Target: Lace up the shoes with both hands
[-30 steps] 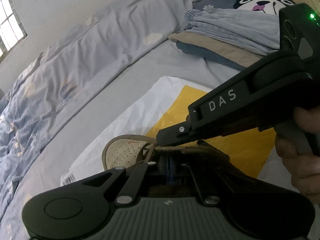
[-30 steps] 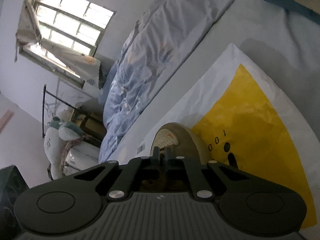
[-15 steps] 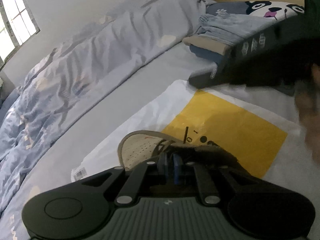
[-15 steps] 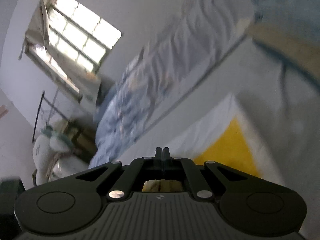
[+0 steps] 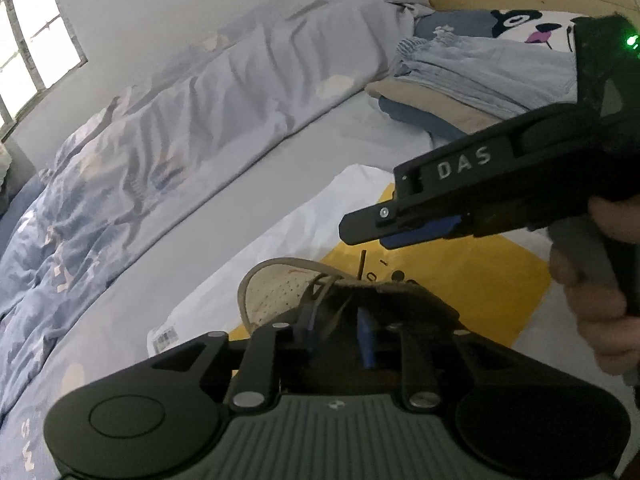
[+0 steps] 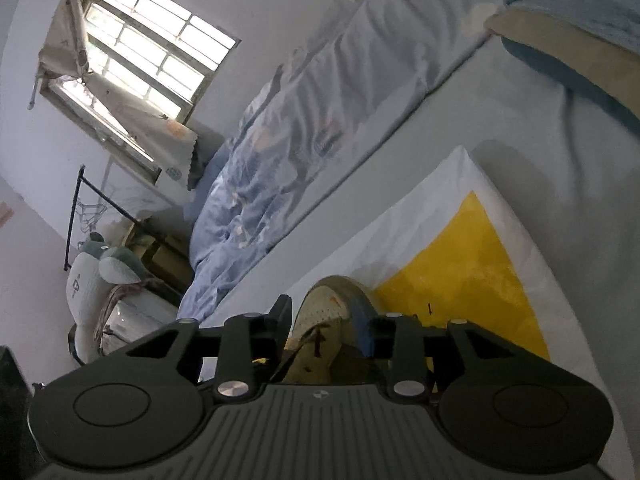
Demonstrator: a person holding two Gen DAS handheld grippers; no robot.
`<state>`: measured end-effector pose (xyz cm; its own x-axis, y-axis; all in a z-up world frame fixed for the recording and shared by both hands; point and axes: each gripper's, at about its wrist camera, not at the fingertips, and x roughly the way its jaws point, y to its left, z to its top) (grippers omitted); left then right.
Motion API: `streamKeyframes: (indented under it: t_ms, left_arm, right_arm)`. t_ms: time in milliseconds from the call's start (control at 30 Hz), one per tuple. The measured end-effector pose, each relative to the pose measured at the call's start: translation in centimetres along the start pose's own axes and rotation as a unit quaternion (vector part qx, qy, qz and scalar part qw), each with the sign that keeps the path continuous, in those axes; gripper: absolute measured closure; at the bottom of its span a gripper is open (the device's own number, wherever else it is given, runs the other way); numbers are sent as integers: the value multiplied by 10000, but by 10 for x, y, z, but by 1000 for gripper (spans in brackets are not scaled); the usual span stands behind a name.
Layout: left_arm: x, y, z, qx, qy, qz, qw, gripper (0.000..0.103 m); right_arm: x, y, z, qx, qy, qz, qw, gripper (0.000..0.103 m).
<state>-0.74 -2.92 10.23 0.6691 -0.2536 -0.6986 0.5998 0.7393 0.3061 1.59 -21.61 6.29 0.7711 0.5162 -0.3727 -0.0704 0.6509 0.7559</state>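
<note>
L gripper (image 5: 340,332): my jaws have just been opening, now a narrow gap. Lace strands (image 5: 320,300) run through that gap, but pads don't look to be pressing on them; reads as let go, not a hold.

R gripper (image 6: 326,326): jaws have also just been opening, gap a bit wider than L. Nothing pinched. In L view my R gripper (image 5: 362,230) hangs in the air above the shoe, tips clear of it, my hand (image 5: 596,292) on the grip.

Shoe (image 6: 332,312): pale perforated toe, dark tongue, sits right under both tools on a white-and-yellow plastic bag (image 6: 460,256), bag spread on grey bed sheet (image 5: 256,200). Folded clothes (image 5: 480,80) and rumpled duvet (image 5: 160,128) well apart, no bother.

Step, my read: between pulls. Both lace ends released, so prob. a cross just tightened, or regrip pending. Can't tell how many eyelets done; tongue area mostly hidden behind my tools.

Next needs: R comes down to a free lace end, L steadies the other strand. Thin lace, so jaws must close fully and squarely or it slips out.
</note>
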Motion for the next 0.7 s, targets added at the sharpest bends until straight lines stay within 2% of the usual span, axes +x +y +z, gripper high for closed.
streamKeyframes:
  t_ms: [167, 333, 600, 700]
  left_arm:
    - [-24, 9, -13, -562, -161, 119, 9982, 77]
    - [-37, 24, -34, -1396, -212, 306, 9895, 77]
    - [-23, 40, -44, -2187, -159, 247, 9754, 77]
    - [-18, 42, -49, -2483, -219, 130, 9683, 90]
  right_arm:
    - [5, 2, -5, -4, 59, -21, 10000, 68]
    - [12, -2, -8, 95, 96, -97, 9999, 69]
    - [18, -2, -12, 180, 143, -119, 9997, 83]
    - [18, 1, -15, 140, 121, -149, 9997, 87]
